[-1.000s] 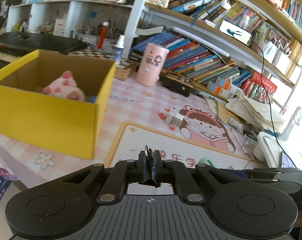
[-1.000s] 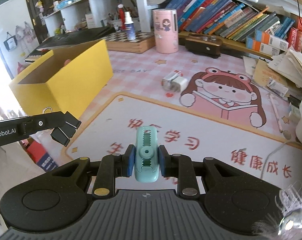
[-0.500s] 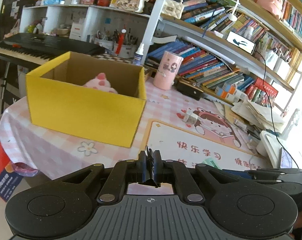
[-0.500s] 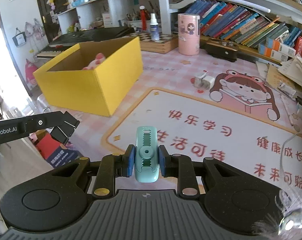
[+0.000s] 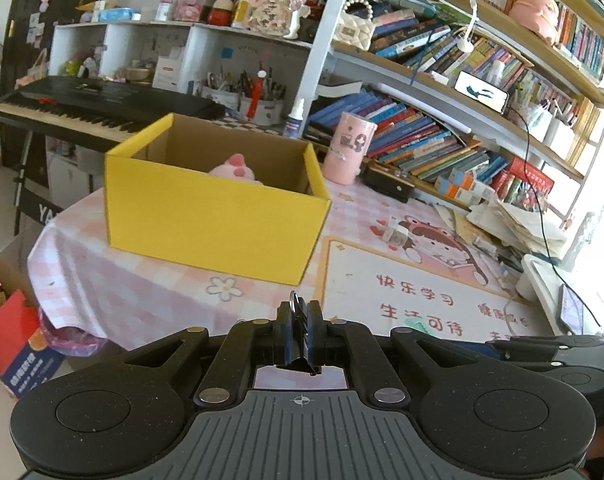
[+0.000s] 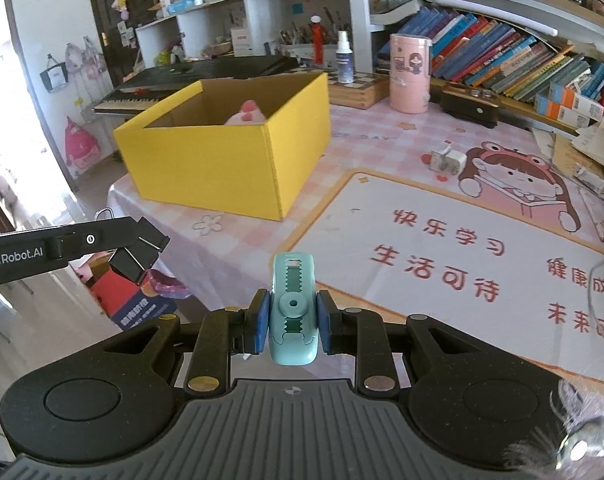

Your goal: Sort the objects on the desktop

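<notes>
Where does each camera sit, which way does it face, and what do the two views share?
Left wrist: on the left gripper, facing the yellow box and bookshelves; its fingers pinch a black binder clip.
Right wrist: on the right gripper, facing the table mat; it grips a teal tape dispenser, and the left gripper reaches in at left.
Shared: box, pink cup, mat, binder clip.

The left gripper [image 5: 297, 334] is built of matte black speckled plastic, with a ribbed grey base, round recesses and brass-coloured screws. Blue pads [image 6: 261, 322] are fitted on the right gripper [image 6: 291, 322]. White "GenRobot.AI" lettering is printed along one arm.
</notes>
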### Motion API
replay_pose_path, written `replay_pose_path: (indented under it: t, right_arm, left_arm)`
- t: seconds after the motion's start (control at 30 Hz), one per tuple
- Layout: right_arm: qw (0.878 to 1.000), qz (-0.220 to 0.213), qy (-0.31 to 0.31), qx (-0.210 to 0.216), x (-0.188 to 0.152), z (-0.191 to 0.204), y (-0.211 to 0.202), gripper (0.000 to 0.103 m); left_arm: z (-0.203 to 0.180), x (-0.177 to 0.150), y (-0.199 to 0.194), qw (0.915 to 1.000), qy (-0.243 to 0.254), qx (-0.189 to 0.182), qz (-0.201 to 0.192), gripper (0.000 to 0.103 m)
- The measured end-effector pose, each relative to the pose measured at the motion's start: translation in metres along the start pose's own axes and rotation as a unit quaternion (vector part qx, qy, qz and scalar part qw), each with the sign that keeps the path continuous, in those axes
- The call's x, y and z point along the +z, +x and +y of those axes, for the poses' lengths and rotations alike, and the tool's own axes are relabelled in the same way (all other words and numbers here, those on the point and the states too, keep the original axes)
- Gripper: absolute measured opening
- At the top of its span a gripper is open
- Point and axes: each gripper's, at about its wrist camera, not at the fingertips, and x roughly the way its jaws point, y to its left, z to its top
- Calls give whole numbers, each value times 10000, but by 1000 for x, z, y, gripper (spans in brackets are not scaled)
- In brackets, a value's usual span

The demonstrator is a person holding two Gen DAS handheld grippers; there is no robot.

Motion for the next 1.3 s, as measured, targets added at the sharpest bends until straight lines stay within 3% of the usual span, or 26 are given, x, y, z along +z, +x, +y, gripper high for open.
replay_pose_path:
  t: [0.6, 1.03, 1.3]
  right_arm:
    - [9977, -86, -532, 419, 1, 59, 5, 23]
    - [9977, -85, -586, 343, 8, 68, 9, 23]
    - [9975, -148, -620, 307, 21, 67, 16, 23]
  left_arm:
    - [41, -7, -40, 9982, -265, 396, -367, 5]
    - [48, -3, -35, 9983, -286, 301, -405, 5]
    - [50, 17, -23, 9981, -240, 233, -526, 5]
